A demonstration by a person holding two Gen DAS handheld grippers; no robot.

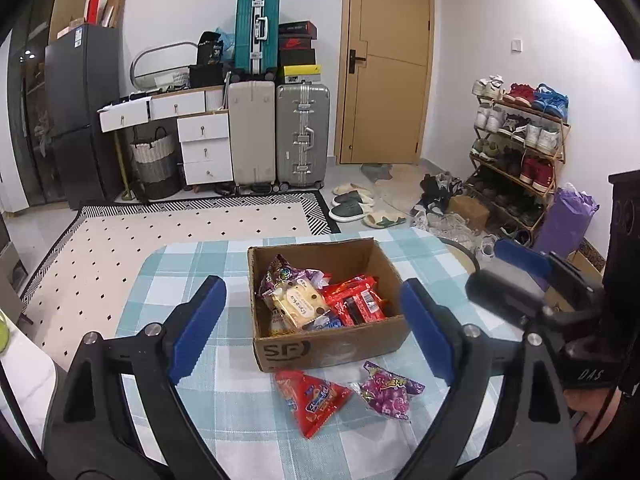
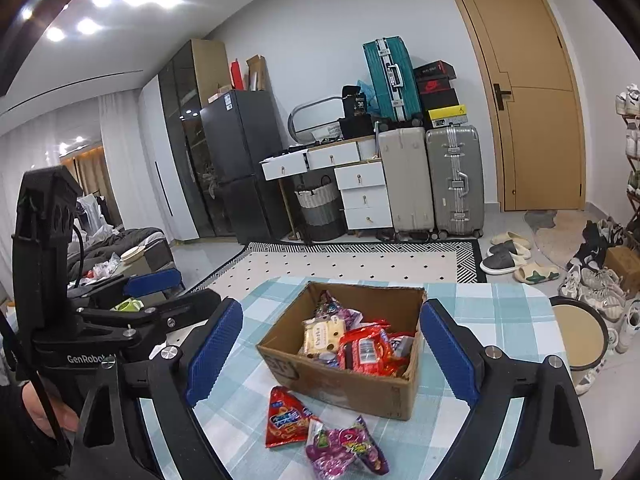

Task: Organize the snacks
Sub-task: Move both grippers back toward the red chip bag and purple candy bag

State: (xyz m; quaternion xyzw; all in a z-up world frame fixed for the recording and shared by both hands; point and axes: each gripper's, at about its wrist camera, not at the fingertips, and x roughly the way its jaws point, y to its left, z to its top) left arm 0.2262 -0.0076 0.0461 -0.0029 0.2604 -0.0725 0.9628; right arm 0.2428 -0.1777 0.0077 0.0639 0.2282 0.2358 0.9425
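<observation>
An open brown cardboard box (image 1: 332, 344) sits upright on the checked-cloth bench (image 1: 224, 396), its flaps removed or folded away and "SF" printed on its near wall. Inside lie several snack packs in a loose heap: a purple bag (image 1: 280, 274), a pale yellow pack (image 1: 298, 304) and red packs (image 1: 356, 298). Just in front of the box, flat on the cloth, lie a red triangular packet (image 1: 310, 400) and a purple packet (image 1: 386, 394), side by side.

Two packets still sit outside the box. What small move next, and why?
Probably lower the right gripper onto the purple packet, which lies nearest it on the table in front of the box. Both grippers are open and empty; the left gripper could then take the red packet.
</observation>
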